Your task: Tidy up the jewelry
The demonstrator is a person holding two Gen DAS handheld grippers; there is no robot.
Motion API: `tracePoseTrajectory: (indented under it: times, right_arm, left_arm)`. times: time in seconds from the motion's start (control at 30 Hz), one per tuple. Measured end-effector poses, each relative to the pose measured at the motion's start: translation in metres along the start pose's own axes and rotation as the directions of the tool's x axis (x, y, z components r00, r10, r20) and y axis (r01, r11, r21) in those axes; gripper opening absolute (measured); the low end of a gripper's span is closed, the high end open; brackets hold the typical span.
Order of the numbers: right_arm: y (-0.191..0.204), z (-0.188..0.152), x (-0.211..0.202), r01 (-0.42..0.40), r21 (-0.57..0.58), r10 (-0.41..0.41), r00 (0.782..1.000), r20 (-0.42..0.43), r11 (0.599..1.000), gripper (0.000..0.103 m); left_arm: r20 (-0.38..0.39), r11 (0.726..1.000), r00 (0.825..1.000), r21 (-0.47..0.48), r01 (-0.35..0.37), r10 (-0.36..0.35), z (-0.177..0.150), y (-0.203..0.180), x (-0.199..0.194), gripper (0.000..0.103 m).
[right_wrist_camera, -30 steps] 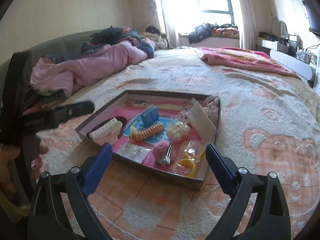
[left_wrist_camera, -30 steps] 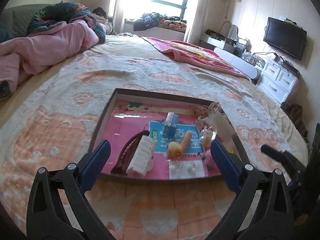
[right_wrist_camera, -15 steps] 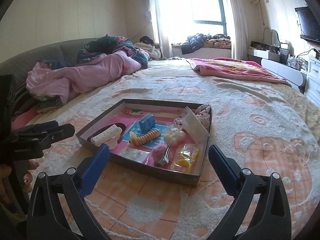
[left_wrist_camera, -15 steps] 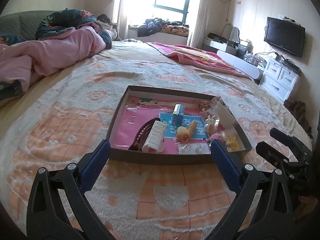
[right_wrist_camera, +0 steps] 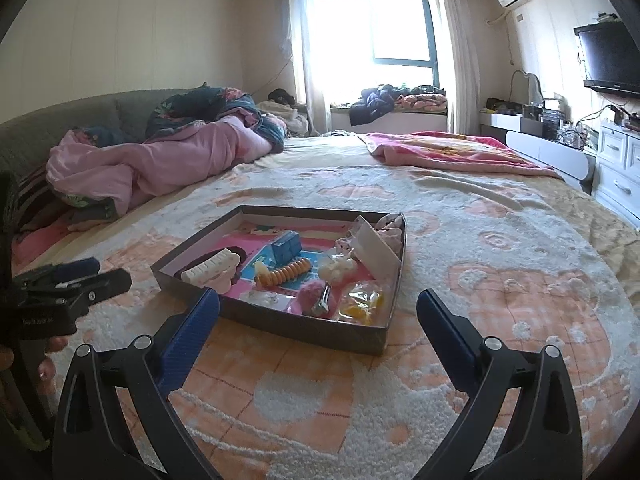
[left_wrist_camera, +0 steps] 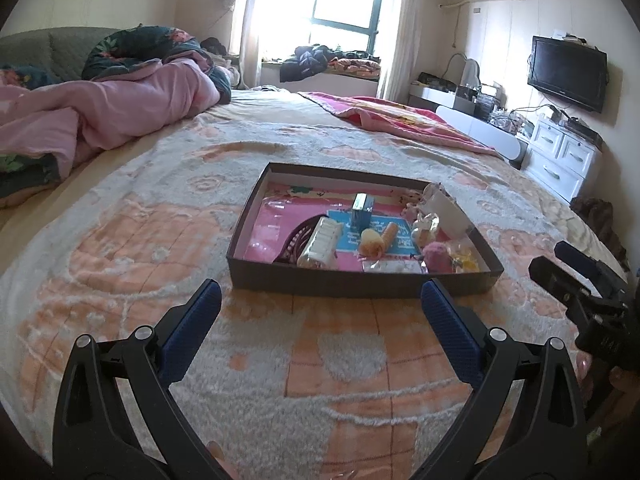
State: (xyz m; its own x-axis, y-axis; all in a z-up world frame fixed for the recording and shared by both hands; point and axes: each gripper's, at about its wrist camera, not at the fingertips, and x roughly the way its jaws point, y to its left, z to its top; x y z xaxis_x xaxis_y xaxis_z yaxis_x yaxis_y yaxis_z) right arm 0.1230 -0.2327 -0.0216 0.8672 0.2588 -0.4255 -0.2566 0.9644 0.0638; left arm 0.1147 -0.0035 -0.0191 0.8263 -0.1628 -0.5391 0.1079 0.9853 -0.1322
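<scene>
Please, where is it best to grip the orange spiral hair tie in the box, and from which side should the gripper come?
Grip the orange spiral hair tie across the middle of its coil, coming from above. It lies flat on the floor of the shallow dark cardboard box, so a sideways approach would probably meet the box wall.

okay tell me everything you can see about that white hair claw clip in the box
The white hair claw clip looks like glossy plastic, long, with a row of teeth along its edge. It lies on its side, apparently shut, at the box's left end, resting on the pink lining and partly over a dark hairband. In the left wrist view the same clip points away from the camera, just left of the orange spiral hair tie. Neither gripper touches it; both are open, short of the box.
</scene>
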Motion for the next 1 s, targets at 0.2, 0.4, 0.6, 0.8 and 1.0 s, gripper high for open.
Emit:
tracePoseTrajectory:
  times: [0.2, 0.4, 0.6, 0.8, 1.0]
  right_arm:
    - [0.001, -0.008, -0.005, 0.016, 0.004, -0.016, 1.0, -0.009, 1.0, 0.096]
    - [0.002, -0.02, -0.014, 0.018, 0.025, -0.017, 0.999, -0.04, 1.0, 0.096]
    - [0.007, -0.033, -0.023, 0.024, 0.028, -0.022, 0.998, -0.062, 0.999, 0.096]
    - [0.009, -0.035, -0.025, 0.036, 0.02, -0.035, 0.999, -0.04, 0.999, 0.096]
    - [0.006, -0.032, -0.03, 0.054, 0.024, -0.054, 0.998, 0.021, 0.998, 0.096]
  left_arm:
    - [0.01, 0.999, 1.0, 0.037, -0.029, 0.028, -0.013, -0.004, -0.007, 0.092]
    - [0.007, 0.999, 1.0, 0.032, -0.025, 0.025, -0.018, -0.006, -0.009, 0.092]
    - [0.007, 0.999, 1.0, 0.041, -0.031, 0.03, -0.02, -0.008, -0.01, 0.092]
    - [0.032, 0.999, 0.999, 0.045, -0.03, 0.029, -0.022, -0.01, -0.015, 0.092]
    - [0.067, 0.999, 0.997, 0.045, -0.03, 0.027, -0.021, -0.01, -0.018, 0.092]
